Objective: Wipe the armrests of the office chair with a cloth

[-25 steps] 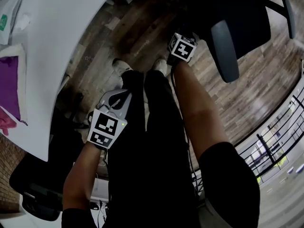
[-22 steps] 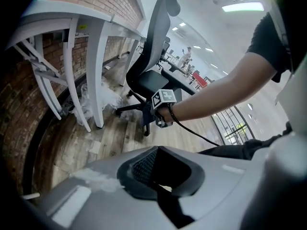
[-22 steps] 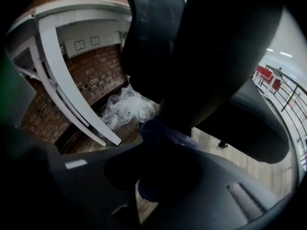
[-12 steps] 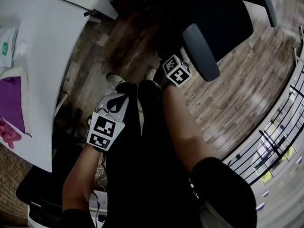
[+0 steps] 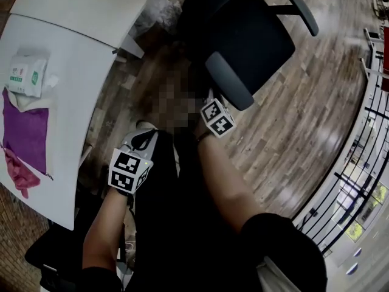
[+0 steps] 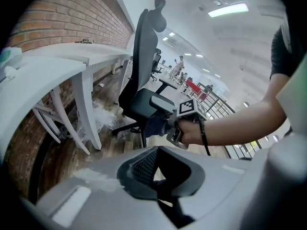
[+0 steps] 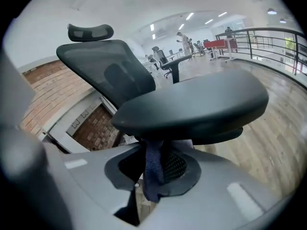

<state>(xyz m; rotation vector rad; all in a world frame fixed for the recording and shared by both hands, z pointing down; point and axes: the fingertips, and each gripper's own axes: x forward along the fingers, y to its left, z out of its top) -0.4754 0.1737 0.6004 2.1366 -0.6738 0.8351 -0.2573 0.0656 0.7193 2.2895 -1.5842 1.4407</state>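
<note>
The black office chair (image 5: 255, 38) stands ahead of me with a grey near armrest (image 5: 228, 81) and a far armrest (image 5: 302, 12). My right gripper (image 5: 213, 105) is at the near end of the near armrest, shut on a dark blue cloth (image 7: 153, 169). In the right gripper view that armrest (image 7: 192, 107) fills the space just above the jaws, with the cloth touching its underside. The left gripper view shows the cloth (image 6: 154, 126) against the armrest (image 6: 163, 102). My left gripper (image 5: 144, 140) hangs by my leg, shut and holding nothing, away from the chair.
A white desk (image 5: 73, 72) on the left carries a purple cloth (image 5: 27, 132), a tissue packet (image 5: 25, 72) and a pink rag (image 5: 21, 178). Its white legs (image 6: 91, 114) stand near the chair. A black railing (image 5: 358, 181) runs at the right over wooden floor.
My right gripper with the cloth has closed in on the near armrest's end. The view has swung, bringing more of the desk and chair into sight. The left gripper stays put.
</note>
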